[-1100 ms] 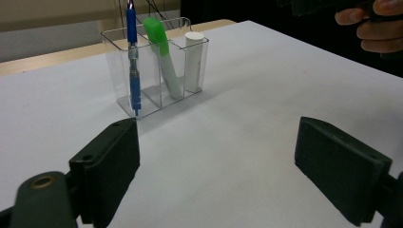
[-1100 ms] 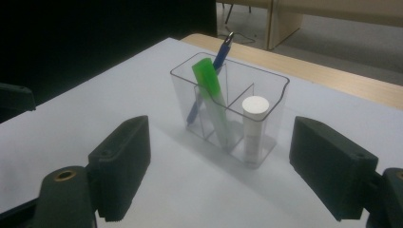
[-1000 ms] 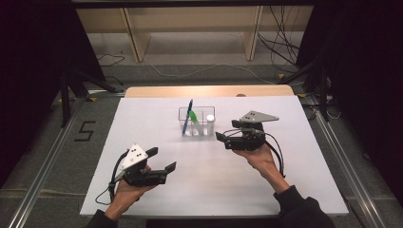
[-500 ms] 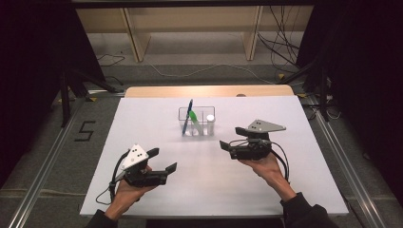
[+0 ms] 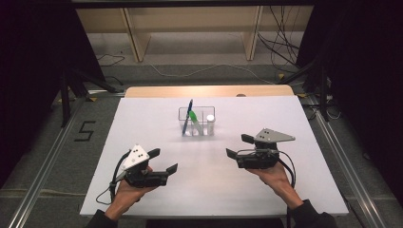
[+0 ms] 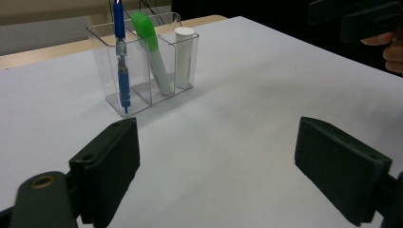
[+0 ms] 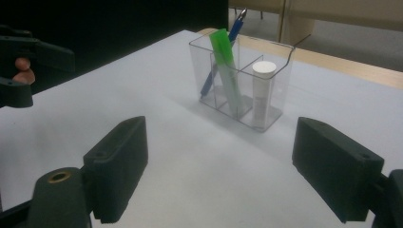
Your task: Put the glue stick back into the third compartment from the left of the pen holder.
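Clear organizer (image 5: 196,121) is seen at upper centre of the high view, on the white table (image 5: 142,123), holding blue pen (image 5: 188,115), green marker (image 5: 195,121) and white tube (image 5: 210,123). Left gripper (image 5: 163,161), lower left, is held released, nothing grasped. Right gripper (image 5: 237,146), right of centre, likewise released, well apart from the organizer.

Clear glossy plastic organizer (image 6: 142,90), matt white table (image 5: 157,123), matt black tools
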Motion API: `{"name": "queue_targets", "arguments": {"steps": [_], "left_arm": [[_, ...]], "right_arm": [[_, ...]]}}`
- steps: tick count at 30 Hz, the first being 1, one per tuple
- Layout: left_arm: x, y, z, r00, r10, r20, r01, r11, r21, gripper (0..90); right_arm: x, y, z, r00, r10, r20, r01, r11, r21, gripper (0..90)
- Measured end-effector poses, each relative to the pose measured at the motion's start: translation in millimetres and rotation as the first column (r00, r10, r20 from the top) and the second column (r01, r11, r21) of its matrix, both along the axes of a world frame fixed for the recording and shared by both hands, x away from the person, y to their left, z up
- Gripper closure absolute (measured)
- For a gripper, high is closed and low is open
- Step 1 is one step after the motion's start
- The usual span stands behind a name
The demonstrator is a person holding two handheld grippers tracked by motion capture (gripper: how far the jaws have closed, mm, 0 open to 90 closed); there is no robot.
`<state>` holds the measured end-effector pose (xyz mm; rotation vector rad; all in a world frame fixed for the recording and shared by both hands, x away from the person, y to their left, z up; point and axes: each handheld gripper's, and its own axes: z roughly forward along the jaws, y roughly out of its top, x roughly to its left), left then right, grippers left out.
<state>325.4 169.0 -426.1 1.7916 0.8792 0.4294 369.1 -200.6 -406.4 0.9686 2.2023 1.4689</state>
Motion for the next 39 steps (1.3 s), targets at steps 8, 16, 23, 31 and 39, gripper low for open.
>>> {"name": "queue_targets", "arguments": {"steps": [8,16,23,31,39], "left_arm": [[-0.6,-0.9,0.0,1.0000,-0.006,-0.002,0.006,1.0000,0.002,14.7],[-0.9,-1.0,-0.1,0.9999,-0.011,-0.003,0.011,0.9999,0.008,14.7],[-1.4,-1.8,-0.1,0.9999,-0.013,-0.004,0.013,0.9999,0.007,14.7],[-1.2,-2.4,-0.3,0.9998,-0.021,-0.006,0.021,0.9997,0.014,14.7],[-1.4,-3.2,-0.6,0.9996,-0.027,-0.012,0.027,0.9995,0.015,14.7]], "right_arm": [[-10.9,-7.7,-4.1,1.0000,-0.001,0.002,0.001,1.0000,0.010,20.3],[-18.6,-14.2,-8.8,1.0000,-0.005,0.007,0.004,0.9998,0.019,20.3],[-28.8,-23.8,-16.0,0.9999,-0.012,-0.001,0.012,0.9997,0.020,20.3],[-39.5,-33.8,-25.2,0.9997,-0.023,-0.009,0.023,0.9995,0.023,20.3],[-47.1,-42.3,-32.4,0.9989,-0.045,-0.016,0.045,0.9989,0.015,20.3]]}}
